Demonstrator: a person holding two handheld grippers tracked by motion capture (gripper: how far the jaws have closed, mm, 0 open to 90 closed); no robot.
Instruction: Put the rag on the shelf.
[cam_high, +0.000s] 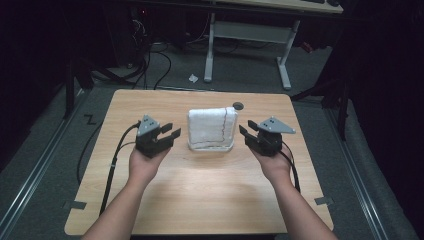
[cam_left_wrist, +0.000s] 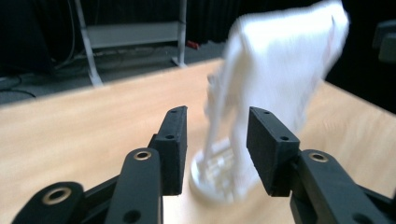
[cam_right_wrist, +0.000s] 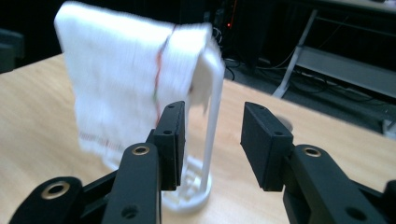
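A white towel with a thin red stripe hangs folded over a white rack at the middle of the wooden table. My left gripper is held just left of the towel, jaws open and empty. My right gripper is held just right of it, also open and empty. In the left gripper view the towel drapes over the rack beyond the open gripper. In the right gripper view the towel and the rack's base sit just past the open gripper.
A small dark round disc lies on the table behind the towel. Beyond the table stands a white-legged desk with cables on the dark floor. A black cable trails from the left gripper over the table's left side.
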